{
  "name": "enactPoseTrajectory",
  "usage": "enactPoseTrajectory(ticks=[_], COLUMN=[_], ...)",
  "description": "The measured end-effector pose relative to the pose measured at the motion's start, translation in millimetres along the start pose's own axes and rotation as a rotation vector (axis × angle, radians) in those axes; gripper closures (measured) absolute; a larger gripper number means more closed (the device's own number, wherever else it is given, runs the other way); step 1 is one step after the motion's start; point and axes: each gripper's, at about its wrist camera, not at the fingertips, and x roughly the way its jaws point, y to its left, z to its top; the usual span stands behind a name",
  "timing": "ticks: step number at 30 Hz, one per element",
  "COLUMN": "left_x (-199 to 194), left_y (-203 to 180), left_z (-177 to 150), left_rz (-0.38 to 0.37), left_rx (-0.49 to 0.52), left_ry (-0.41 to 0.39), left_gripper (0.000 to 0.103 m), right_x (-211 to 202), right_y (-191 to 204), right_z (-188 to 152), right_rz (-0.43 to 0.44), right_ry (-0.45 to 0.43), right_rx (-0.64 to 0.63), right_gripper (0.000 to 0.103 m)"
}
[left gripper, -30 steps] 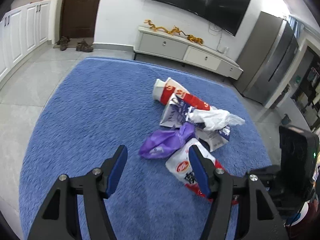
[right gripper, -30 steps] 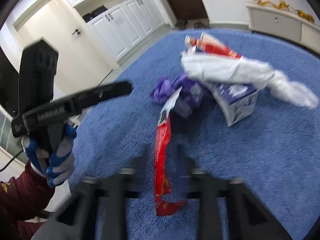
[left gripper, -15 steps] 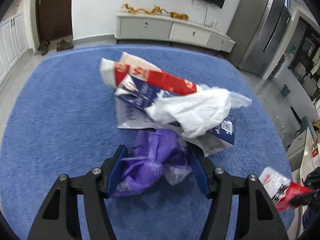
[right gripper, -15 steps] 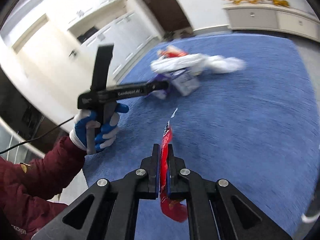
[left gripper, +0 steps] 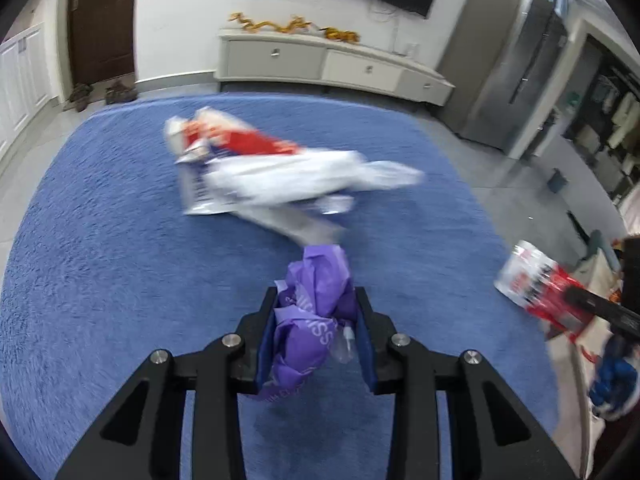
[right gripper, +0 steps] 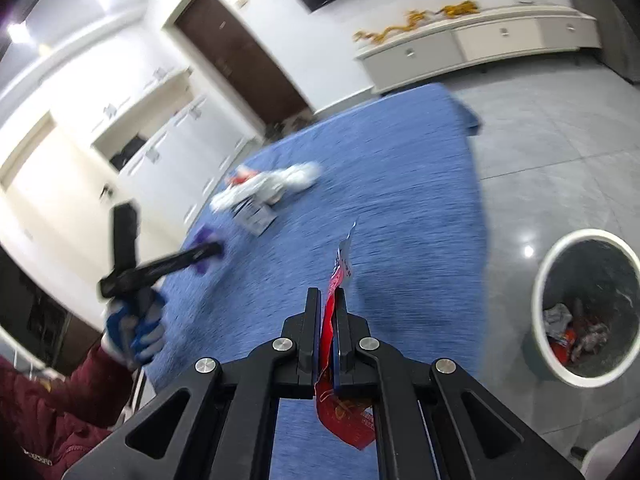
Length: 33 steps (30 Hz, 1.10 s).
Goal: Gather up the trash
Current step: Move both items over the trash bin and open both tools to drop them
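Observation:
My left gripper [left gripper: 316, 296] has a crumpled purple plastic bag [left gripper: 316, 312] between its blue pads; the jaws are closing and both pads press on it, clear of the pile. On the blue rug [left gripper: 100, 260] beyond lie a white plastic bag [left gripper: 296, 178], a red-and-white carton [left gripper: 240, 140] and a blue carton [left gripper: 200, 192]. My right gripper [right gripper: 328, 294] is shut on a red-and-white snack wrapper [right gripper: 340, 412], also seen as the wrapper [left gripper: 528, 284] at the right of the left wrist view. A white-rimmed bin [right gripper: 538, 280] holding some trash stands on the grey floor to the right.
A white TV cabinet [left gripper: 320, 60] lines the far wall, with a steel fridge [left gripper: 508, 80] to its right. White cupboards [right gripper: 132, 128] and a dark door [right gripper: 240, 52] stand to the left. A person's gloved hand [right gripper: 136, 328] holds the left gripper.
The left gripper closed around the purple bag and drew it away from the pile. The right gripper swung right with the wrapper, bringing the bin into view.

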Motion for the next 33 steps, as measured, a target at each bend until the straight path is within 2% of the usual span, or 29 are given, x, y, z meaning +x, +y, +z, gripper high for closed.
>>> enactPoseTrajectory(ticks=[4, 8, 11, 13, 18, 21, 23, 25, 27, 33], left_x=[0, 25, 56, 84, 146, 179, 198, 217, 231, 240], left_y=[-59, -137, -197, -237, -304, -335, -349, -359, -363, -366], left_z=[16, 38, 54, 63, 82, 88, 90, 92, 91, 89], left_rz=[-0.112, -0.217, -0.275, -0.329, -0.371, -0.372, -0.363, -0.359, -0.358, -0.341], left_rx=[0.058, 0.139, 0.203, 0.214, 0.226, 0.237, 0.246, 0.238, 0.227, 0.214], left_ry=[0.001, 0.027, 0.059, 0.102, 0.169, 0.202, 0.219, 0.241, 0.262, 0.258], left_gripper=[0.070, 0.070, 0.070, 0.070, 0.067, 0.058, 0.054, 0.053, 0.050, 0.048], right_x=[-26, -51, -64, -68, -70, -65, -60, -55, -50, -50], right_y=[-38, -80, -116, -136, -191, -219, -233, -248, -255, -266], right_z=[-1, -4, -3, -3, 3, 6, 8, 8, 8, 3], right_rz=[-0.050, -0.142, -0.243, -0.277, -0.372, -0.397, -0.417, -0.430, -0.439, -0.439], right_ry=[-0.082, -0.142, -0.161, -0.168, -0.171, -0.169, -0.160, -0.152, -0.145, -0.138], right_rx=[0.074, 0.137, 0.176, 0.203, 0.281, 0.318, 0.330, 0.350, 0.359, 0.372], right_gripper=[0.099, 0.099, 0.099, 0.099, 0.096, 0.095, 0.090, 0.069, 0.060, 0.059])
